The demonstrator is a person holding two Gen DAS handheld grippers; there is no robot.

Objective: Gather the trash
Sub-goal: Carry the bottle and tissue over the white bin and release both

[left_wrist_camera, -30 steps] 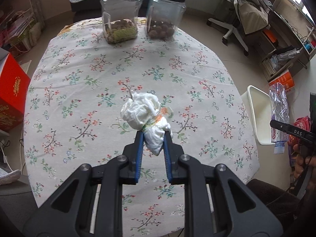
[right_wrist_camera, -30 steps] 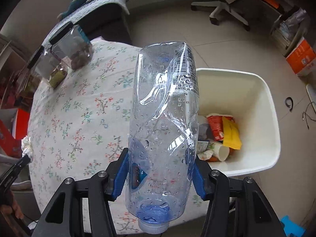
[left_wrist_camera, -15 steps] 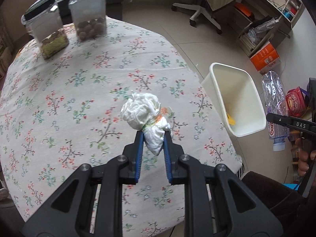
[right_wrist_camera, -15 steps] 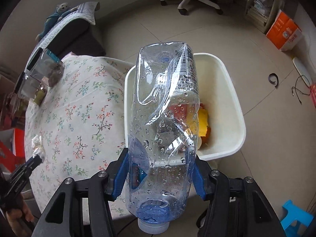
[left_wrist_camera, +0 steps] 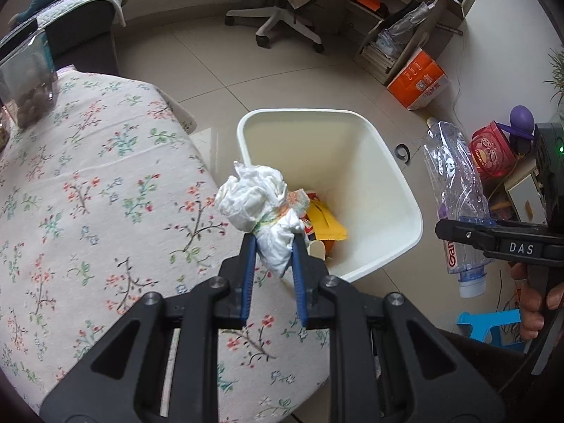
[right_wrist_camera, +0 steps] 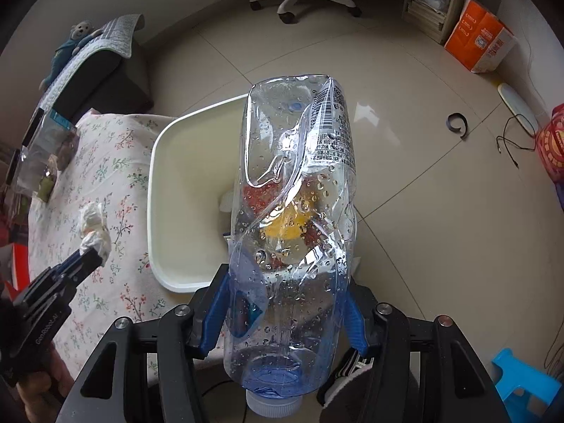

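Note:
My left gripper (left_wrist_camera: pixel 270 246) is shut on a crumpled white tissue wad (left_wrist_camera: pixel 257 204), held over the table edge next to the white trash bin (left_wrist_camera: pixel 398 176). The wad also shows in the right wrist view (right_wrist_camera: pixel 93 232). My right gripper (right_wrist_camera: pixel 285 292) is shut on a crushed clear plastic bottle (right_wrist_camera: pixel 296 194), cap toward me, held above the bin (right_wrist_camera: pixel 165 190). In the left wrist view the bottle (left_wrist_camera: pixel 454 190) hangs right of the bin. The bin holds red and yellow wrappers (left_wrist_camera: pixel 326 224).
The floral-cloth table (left_wrist_camera: pixel 88 190) is at left with a jar (left_wrist_camera: pixel 30 81) at its far edge. On the tiled floor stand an office chair (left_wrist_camera: pixel 285 24), an orange box (left_wrist_camera: pixel 419 81), a shelf with books (left_wrist_camera: pixel 391 49) and a blue stool (left_wrist_camera: pixel 490 324).
Both grippers swung right toward the bin. The tissue wad went from over the table's middle to its edge. The bottle now hangs over the bin's opening.

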